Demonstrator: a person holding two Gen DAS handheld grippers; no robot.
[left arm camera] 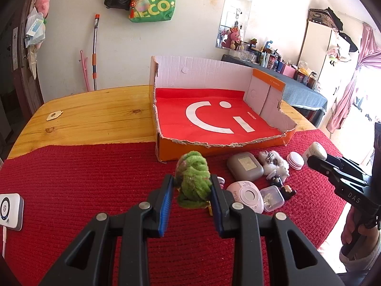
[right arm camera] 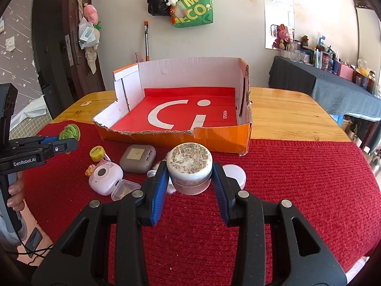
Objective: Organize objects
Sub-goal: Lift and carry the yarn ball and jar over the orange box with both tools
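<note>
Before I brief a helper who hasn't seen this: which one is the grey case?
Find the orange box on the red mat. Just before its front wall, the grey case lies flat: the only grey item there, with a pale square label on top.

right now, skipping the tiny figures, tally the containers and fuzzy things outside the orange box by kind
jars: 1, white jar in the right claw
cases: 2, grey case and pink case
clear boxes: 1, clear box
round tins: 1, pink tin
fuzzy things: 2, green plush in the left claw and white fluff
total: 7
</note>
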